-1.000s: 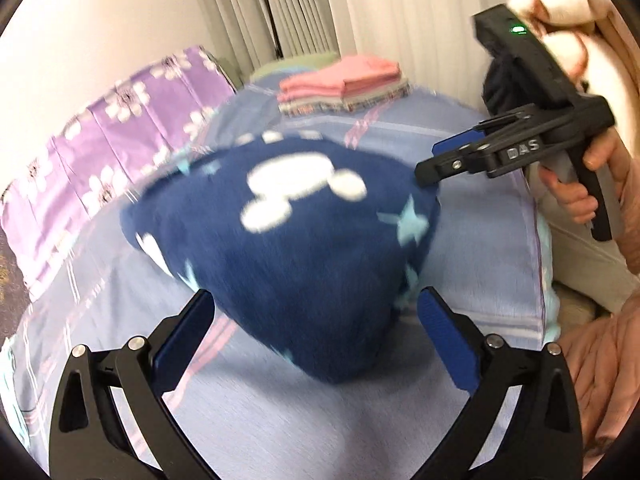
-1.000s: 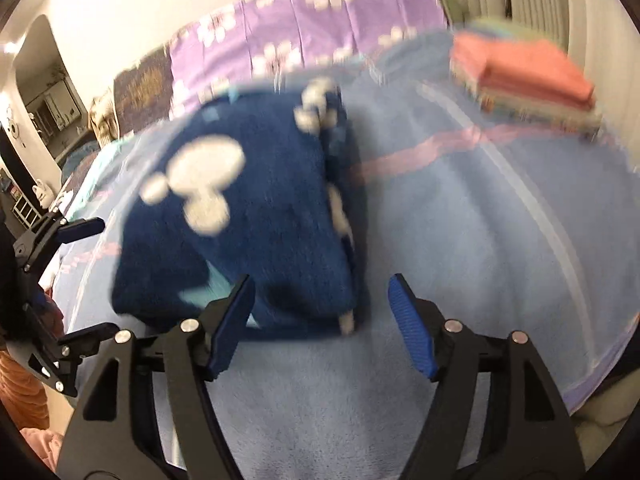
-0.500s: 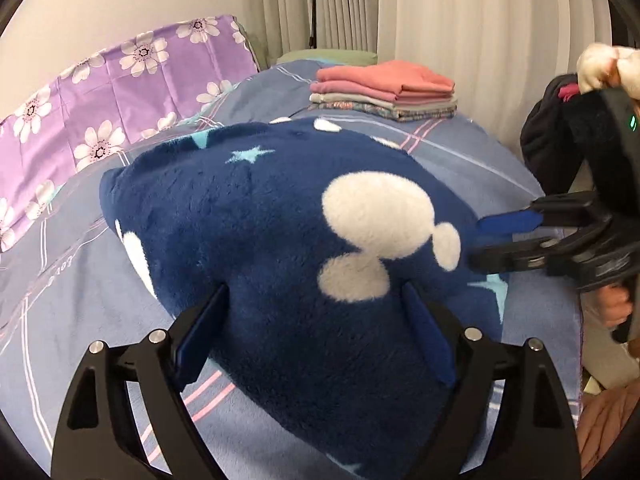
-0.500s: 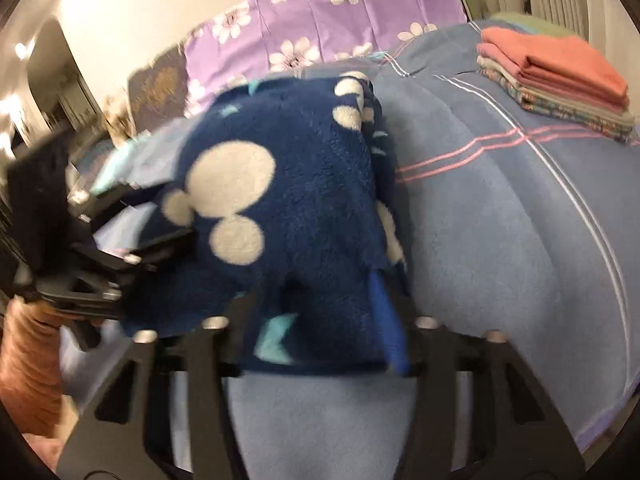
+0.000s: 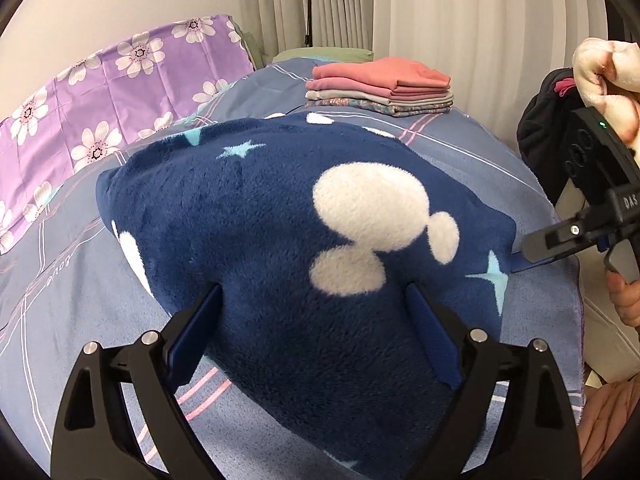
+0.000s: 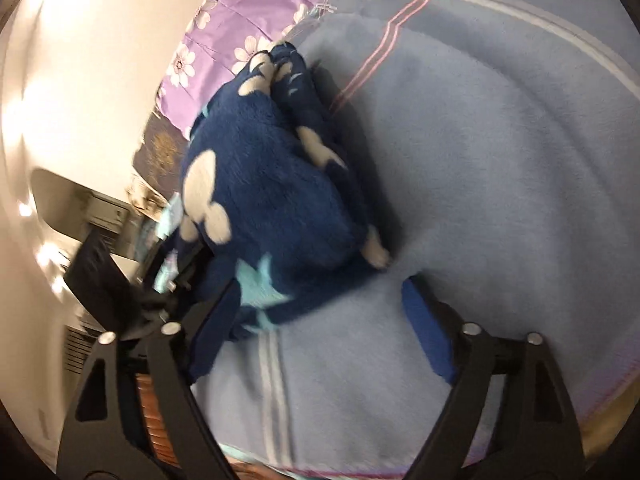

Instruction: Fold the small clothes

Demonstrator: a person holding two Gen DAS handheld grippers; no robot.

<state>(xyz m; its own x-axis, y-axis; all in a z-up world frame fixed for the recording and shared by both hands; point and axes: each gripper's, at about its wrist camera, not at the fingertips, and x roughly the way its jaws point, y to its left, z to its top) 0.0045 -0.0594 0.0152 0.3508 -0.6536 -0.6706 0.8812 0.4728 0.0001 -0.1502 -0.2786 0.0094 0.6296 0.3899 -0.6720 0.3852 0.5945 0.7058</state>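
fleece now fills the gap of your left gripper (image 5: pixel 314 334): a second ago that gripper hung short of the garment with bare bedspread between its blue pads, and since then it has slid forward so the pads sit spread on either side of the near corner of the navy fleece garment (image 5: pixel 304 240). its jaws are wide apart and not pinching; the cloth bulges between them without being squeezed, so call it released.

your right gripper (image 6: pixel 320 332) has changed more. half a second ago its pads looked drawn in around the near edge; now they stand well apart, with the left pad against a light blue star patch of the fleece and the right pad over bare bed. that view is tilted and smeared with motion, so you are mid-swing. from the left camera its tip (image 5: pixel 536 246) sits at the garment's right edge, touching or just beside it; i cannot tell which.

the garment lies as a thick, doubled bundle on the blue striped bedspread (image 5: pixel 460 148), its layered edges showing on the far side in the right view. behind it, well apart, sits the stack of folded clothes (image 5: pixel 382 90), with the purple flowered pillow (image 5: pixel 100 92) to the left.

my reading: the fold is largely in place and you have let go on the right, so the next thing is either a final tuck or a fresh grip to carry the bundle toward the stack.
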